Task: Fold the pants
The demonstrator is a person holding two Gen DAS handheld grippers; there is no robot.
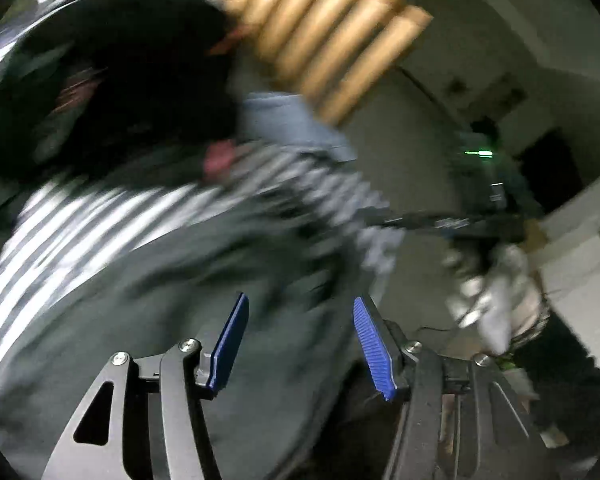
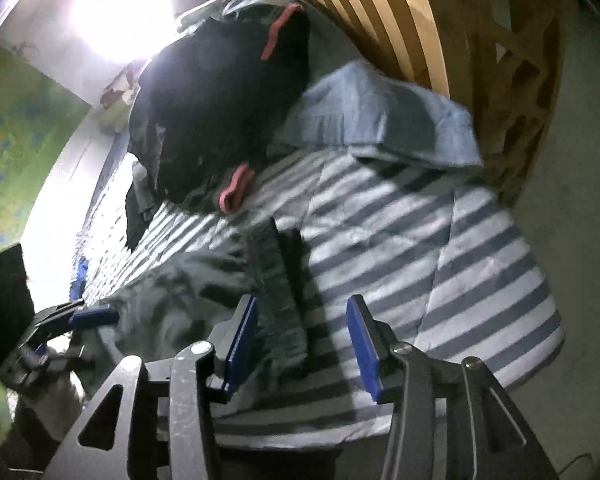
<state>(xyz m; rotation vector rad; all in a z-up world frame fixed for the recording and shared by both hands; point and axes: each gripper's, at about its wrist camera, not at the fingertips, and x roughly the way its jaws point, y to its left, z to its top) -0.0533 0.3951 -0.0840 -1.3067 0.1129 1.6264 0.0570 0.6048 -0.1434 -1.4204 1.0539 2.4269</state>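
Observation:
Grey pants (image 2: 188, 292) lie crumpled on a striped bedspread (image 2: 420, 264). In the left wrist view the pants (image 1: 172, 304) are blurred and fill the lower left. My left gripper (image 1: 300, 340) is open, its blue pads wide apart above the grey cloth, holding nothing. It also shows in the right wrist view, where the left gripper (image 2: 86, 300) sits at the pants' left edge. My right gripper (image 2: 302, 344) stands open over the pants' right edge and the bedspread, with nothing between its fingers. A gloved hand (image 1: 488, 280) holds the right tool.
A pile of dark clothes (image 2: 224, 92) with red trim lies further up the bed, next to a light blue pillow (image 2: 380, 112). A wooden slatted headboard (image 2: 380, 12) stands behind. A bright lamp (image 2: 120, 12) glares at the upper left. The bed's edge drops off on the right.

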